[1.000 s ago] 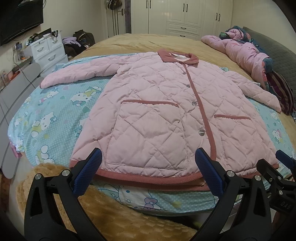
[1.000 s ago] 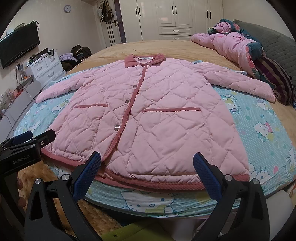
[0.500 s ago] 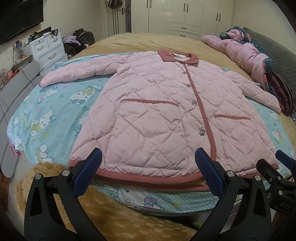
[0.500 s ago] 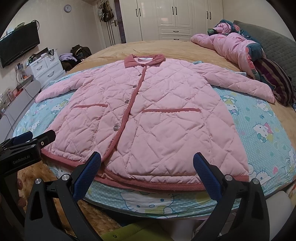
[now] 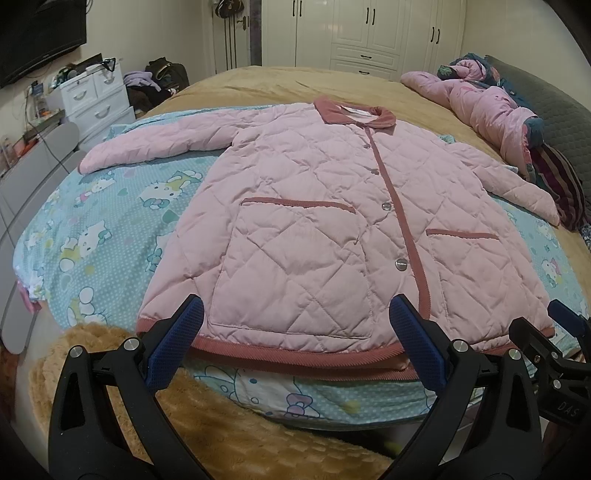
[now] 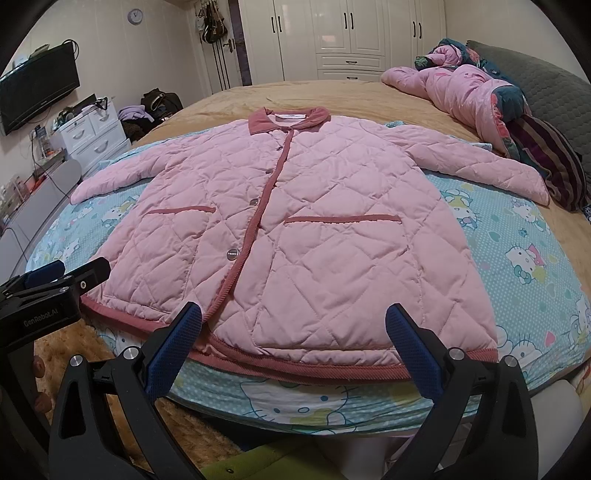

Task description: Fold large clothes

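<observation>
lying flat and unfolded, jacket (image 5: 332,229) is shown; left gripper (image 5: 295,343) and right gripper (image 6: 291,343) held spread, 0 folds made.

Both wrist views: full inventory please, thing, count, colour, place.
quilted jacket: 1, pink with darker rose trim, spread flat and buttoned on the sheet
cartoon sheet: 1, light blue, under the jacket
bedspread: 1, tan, covering the bed
padded clothes heap: 1, pink and dark teal, far right of bed
wardrobe: 1, white, back wall
drawer unit: 1, white, left
TV: 1, black, left wall
wall clock: 1, back wall
left gripper: black, blue pads, jaws open
right gripper: same, jaws open
</observation>
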{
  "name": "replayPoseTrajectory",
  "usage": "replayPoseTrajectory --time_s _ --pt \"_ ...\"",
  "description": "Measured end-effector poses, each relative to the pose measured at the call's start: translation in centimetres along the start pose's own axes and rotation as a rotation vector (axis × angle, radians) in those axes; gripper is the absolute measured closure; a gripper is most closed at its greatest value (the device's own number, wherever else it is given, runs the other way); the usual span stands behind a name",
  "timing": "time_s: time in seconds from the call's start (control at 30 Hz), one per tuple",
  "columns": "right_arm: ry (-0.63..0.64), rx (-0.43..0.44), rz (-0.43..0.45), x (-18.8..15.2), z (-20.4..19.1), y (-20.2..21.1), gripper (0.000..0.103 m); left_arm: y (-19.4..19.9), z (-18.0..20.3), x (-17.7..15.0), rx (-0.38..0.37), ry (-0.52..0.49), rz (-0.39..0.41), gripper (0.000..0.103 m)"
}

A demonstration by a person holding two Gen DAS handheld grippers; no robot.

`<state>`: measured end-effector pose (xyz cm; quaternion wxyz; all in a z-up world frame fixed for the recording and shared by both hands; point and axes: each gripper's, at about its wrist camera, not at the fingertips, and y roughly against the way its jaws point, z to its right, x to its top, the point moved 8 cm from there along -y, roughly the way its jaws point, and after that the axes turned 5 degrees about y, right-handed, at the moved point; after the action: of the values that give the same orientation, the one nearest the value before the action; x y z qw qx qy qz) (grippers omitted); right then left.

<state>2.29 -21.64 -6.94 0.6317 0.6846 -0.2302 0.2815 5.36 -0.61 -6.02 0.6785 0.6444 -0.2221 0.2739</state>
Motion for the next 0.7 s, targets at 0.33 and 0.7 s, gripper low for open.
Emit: replayPoseTrajectory --time_s 0.33,0.7 --pt "0.000 -0.002 0.002 0.01 0.05 -0.05 0.004 0.03 -0.02 0.03 -0.001 0.001 0.001 0.009" --pt "0.006 0.001 -0.002 0.21 -0.07 -0.25 0.004 -0.22 -0.31 0.35 -0.012 0.005 -0.007 0.009"
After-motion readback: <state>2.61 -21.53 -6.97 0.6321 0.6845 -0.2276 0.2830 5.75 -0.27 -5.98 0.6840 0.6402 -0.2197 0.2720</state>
